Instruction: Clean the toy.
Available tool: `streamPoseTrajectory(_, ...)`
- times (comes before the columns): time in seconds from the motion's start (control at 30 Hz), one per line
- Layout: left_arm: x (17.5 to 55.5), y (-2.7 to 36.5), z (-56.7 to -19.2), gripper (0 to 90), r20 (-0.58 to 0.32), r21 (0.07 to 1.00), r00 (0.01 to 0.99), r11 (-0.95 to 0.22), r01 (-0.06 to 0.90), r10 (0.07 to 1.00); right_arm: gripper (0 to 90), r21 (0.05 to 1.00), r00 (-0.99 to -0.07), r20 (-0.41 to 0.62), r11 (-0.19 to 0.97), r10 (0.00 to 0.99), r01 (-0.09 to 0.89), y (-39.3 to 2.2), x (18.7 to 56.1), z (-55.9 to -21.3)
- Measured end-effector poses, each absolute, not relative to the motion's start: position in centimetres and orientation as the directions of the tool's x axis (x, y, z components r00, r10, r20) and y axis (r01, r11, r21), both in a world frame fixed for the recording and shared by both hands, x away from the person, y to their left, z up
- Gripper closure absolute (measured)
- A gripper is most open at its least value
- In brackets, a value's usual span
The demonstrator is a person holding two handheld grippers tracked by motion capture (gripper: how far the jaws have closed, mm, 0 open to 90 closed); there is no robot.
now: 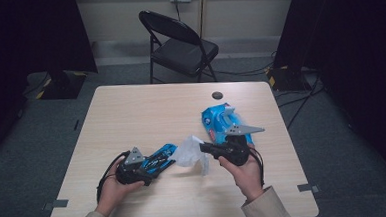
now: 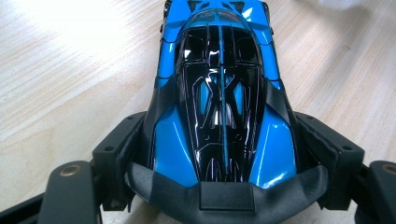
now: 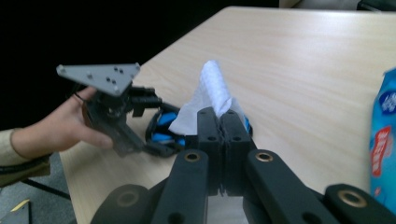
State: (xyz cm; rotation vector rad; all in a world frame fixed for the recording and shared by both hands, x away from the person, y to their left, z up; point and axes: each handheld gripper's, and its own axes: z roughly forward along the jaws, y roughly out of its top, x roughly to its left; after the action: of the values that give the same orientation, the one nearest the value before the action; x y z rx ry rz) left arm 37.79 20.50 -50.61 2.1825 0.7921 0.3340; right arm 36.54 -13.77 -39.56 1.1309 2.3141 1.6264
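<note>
- Fingers (image 2: pixel 112 163) of the left gripper (image 1: pixel 147 173) clamp the flanks of a blue-and-black toy car (image 2: pixel 219 93), holding it low on the bench (image 1: pixel 146 111) with its length running away from the camera that rides on that gripper.
- Across from it, we see the right gripper (image 3: pixel 219 121) with its fingers pressed together on a white wipe (image 3: pixel 210 88), which stands up crumpled just above the car's far end.
- We judge the work in hand to be wiping the car, and our first worry is the wipe itself: only a corner is pinched, so a drag across the glossy bodywork could pull it free of the fingers.
- We also note that the left hold bears on smooth, sloping sides; a hard push from the right hand could make the car twist or slide out forwards.
- Pressing down with the hard fingertips rather than the tissue would, in our view, scrape the shiny roof.
- Both grippers work close together in the high view, so a careless sweep could knock the one against the other.
- Behind the right hand lies a blue wipe packet (image 1: pixel 221 119), near enough that a wide backswing might shove it along the bench.
- Loose folds of the wipe hang free, and we think they could snag on the car's fins.
</note>
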Motion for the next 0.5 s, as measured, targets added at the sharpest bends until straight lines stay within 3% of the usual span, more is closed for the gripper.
streamPoseTrajectory(0.5,37.8,20.5,-50.6,24.2,-0.016,0.746,0.772,-0.506,0.432,0.636,87.8,0.791,-0.659,0.307,0.201,0.687,0.578,-14.1,38.2,-45.7)
